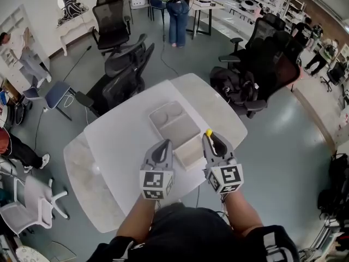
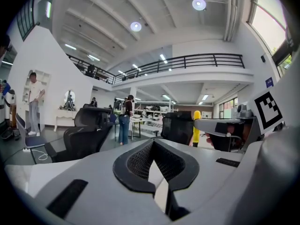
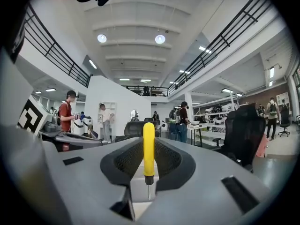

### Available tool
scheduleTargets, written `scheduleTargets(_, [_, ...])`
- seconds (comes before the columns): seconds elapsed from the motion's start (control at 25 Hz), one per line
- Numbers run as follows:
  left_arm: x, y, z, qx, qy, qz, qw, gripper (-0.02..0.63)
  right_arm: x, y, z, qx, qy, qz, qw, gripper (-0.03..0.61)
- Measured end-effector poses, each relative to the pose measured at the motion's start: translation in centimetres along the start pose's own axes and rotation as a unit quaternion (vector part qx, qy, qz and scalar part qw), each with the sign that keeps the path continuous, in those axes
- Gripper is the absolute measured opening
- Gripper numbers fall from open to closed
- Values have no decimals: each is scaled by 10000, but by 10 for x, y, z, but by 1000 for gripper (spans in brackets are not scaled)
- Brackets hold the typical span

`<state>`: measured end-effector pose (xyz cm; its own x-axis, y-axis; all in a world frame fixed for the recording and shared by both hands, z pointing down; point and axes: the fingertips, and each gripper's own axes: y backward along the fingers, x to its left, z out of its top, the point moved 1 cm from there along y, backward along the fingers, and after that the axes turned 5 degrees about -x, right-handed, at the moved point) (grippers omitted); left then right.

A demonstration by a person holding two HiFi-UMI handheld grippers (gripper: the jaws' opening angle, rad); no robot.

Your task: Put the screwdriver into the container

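Right hand-held gripper (image 3: pixel 148 172) pinches the screwdriver (image 3: pixel 148 149) by its slim yellow handle, close to the right edge of the container (image 1: pixel 180 131) on the bench (image 1: pixel 120 146). Left hand-held gripper (image 1: pixel 162 150) is empty, jaws pressed together. Let go this near the wall, the round handle could roll or tip and land outside the container.

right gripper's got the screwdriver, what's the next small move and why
Probably ease the right gripper a little forward and to the left, so it is over the container, before lowering. The screwdriver is clamped upright between its jaws, yellow handle up. In the head view it hangs by the container's near right edge, not clearly over its inside.
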<state>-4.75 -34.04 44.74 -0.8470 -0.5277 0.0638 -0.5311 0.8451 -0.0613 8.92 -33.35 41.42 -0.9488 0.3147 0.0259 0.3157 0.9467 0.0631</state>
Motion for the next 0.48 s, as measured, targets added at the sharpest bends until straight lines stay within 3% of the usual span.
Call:
scheduleTargets(0.24, [4,-21,-21,233,57,-69,9997,6,-17,-21,-22,267,17,15,9996,64])
scheduleTargets(0.48, [-1,-29,-30,298,151,58,9994,6,-30,-27,-46,619,289,508,9964,63])
